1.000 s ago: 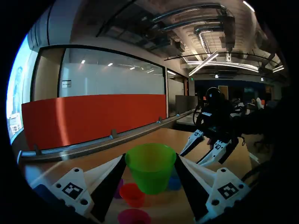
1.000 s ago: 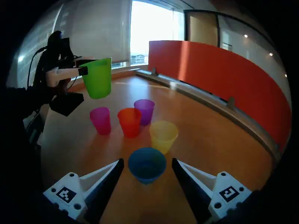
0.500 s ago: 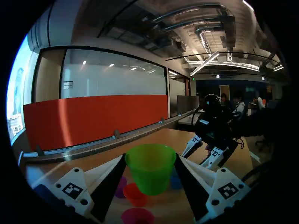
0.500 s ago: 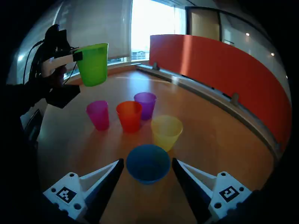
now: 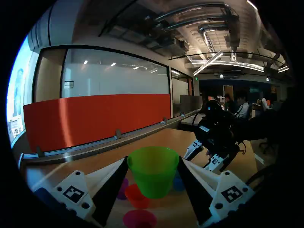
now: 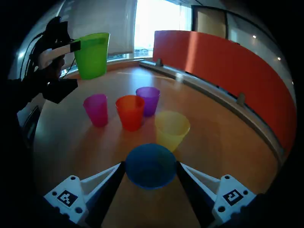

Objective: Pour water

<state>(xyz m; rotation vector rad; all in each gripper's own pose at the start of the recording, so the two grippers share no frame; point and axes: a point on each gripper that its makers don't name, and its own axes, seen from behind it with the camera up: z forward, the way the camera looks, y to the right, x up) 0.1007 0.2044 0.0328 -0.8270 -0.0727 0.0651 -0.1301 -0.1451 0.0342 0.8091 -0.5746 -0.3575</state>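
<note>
My left gripper (image 5: 153, 178) is shut on a green cup (image 5: 153, 175) and holds it upright in the air; the right gripper view has this cup (image 6: 91, 55) at the upper left, above the table. A blue cup (image 6: 151, 165) stands on the table between the fingers of my right gripper (image 6: 150, 169), which is open, its tips level with the cup's sides. The left gripper view shows the right gripper (image 5: 200, 157) beyond the green cup, low over the table. No water is visible in either cup.
Magenta (image 6: 96, 109), orange (image 6: 130, 111), purple (image 6: 148, 100) and yellow (image 6: 171, 129) cups stand grouped on the wooden table (image 6: 228, 152) beyond the blue one. An orange partition (image 6: 235, 72) runs along the table's far side. People sit far back (image 5: 243, 110).
The right gripper has moved forward, so the blue cup now sits between its fingers. The left gripper has lifted the green cup slightly higher and away.
</note>
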